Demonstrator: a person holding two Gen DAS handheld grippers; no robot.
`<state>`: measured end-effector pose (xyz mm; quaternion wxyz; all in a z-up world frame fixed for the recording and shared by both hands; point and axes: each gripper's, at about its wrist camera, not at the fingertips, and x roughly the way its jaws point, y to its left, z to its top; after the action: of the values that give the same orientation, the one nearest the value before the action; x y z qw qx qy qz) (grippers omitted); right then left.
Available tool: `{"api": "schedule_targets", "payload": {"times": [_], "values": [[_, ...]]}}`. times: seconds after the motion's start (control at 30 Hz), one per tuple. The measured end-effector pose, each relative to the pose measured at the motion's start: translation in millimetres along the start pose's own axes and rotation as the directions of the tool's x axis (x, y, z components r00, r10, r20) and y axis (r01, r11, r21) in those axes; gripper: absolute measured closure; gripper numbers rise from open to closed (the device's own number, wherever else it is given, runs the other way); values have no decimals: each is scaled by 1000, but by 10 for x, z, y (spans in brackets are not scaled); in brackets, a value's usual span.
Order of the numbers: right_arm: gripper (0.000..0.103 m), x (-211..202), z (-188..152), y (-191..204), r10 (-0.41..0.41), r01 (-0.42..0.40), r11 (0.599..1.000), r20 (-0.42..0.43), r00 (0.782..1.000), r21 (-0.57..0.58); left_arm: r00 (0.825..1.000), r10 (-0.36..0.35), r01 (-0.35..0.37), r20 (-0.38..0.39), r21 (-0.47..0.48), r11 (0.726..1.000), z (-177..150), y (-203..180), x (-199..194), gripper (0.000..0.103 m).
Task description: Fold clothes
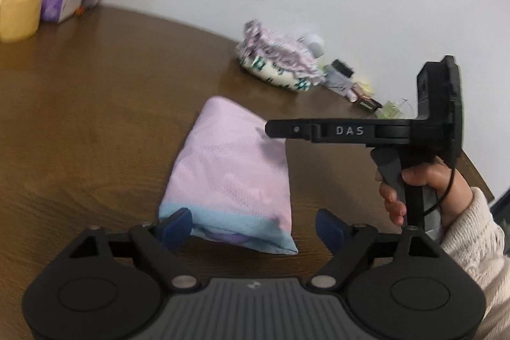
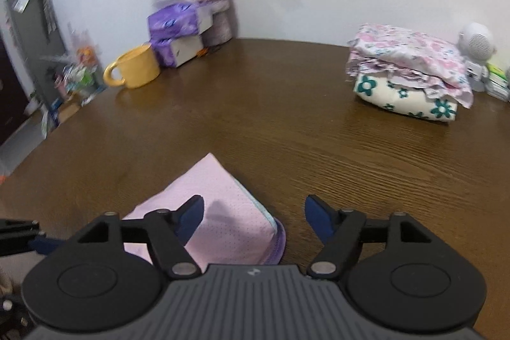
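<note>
Brown wood-grain tabletop (image 2: 287, 123) against a white wall. Folded pink garment (image 1: 229, 168) lying flat near the front edge, blue band toward the camera. Left claw (image 1: 255, 225) spread wide, gripping nothing, its fingers either side of the garment's near end. Right claw (image 2: 251, 217) likewise wide open and empty, hovering over a corner of the pink fold. Stack of folded floral clothes (image 2: 411, 75) well apart, by the wall. Yellow mug (image 2: 137, 69) and purple boxes (image 2: 175, 34) blurred; small clutter at the far right hard to make out.

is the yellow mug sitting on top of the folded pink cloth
No, the yellow mug stands on the bare wooden table far back by the purple tissue boxes, well apart from the folded pink cloth.
</note>
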<state>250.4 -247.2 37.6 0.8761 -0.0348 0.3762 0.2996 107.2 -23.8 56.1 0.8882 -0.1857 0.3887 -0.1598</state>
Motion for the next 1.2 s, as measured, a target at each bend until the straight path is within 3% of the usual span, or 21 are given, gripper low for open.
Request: {"api": "schedule_targets", "payload": {"times": [0.03,0.07,0.13,0.2,0.23,0.27,0.37,0.63,0.93,1.2], "values": [[38,26,7,-27,13,-13,1000,-10,1000,1,1000,5,-5,-15,-21,1000,1,4,45,31],[41,55,14,-58,28,-28,1000,-20,999,5,1000,8,-9,-28,-40,999,4,16,84,44],[62,107,13,-109,77,-76,997,-36,996,29,999,7,-10,-43,-67,998,15,69,138,54],[82,144,-12,-146,114,-111,992,-46,992,56,998,7,-12,-57,-88,996,31,124,183,72],[91,145,-31,-155,124,-121,990,-46,991,67,998,9,-14,-58,-85,996,51,155,185,74],[94,141,-51,-162,133,-129,988,-45,990,79,998,10,-15,-59,-82,997,71,186,187,77],[97,73,-136,-174,136,-131,984,-37,990,119,998,16,-20,-63,-73,997,132,279,192,84],[98,-200,-414,35,102,-98,977,-11,995,192,997,34,-33,-67,20,999,405,534,157,85],[98,-451,-875,459,1,-24,940,68,998,340,996,-12,22,-89,113,993,730,698,290,85],[97,-530,-1076,718,-135,81,913,110,985,401,993,-68,83,-100,155,984,681,734,298,88]]}}
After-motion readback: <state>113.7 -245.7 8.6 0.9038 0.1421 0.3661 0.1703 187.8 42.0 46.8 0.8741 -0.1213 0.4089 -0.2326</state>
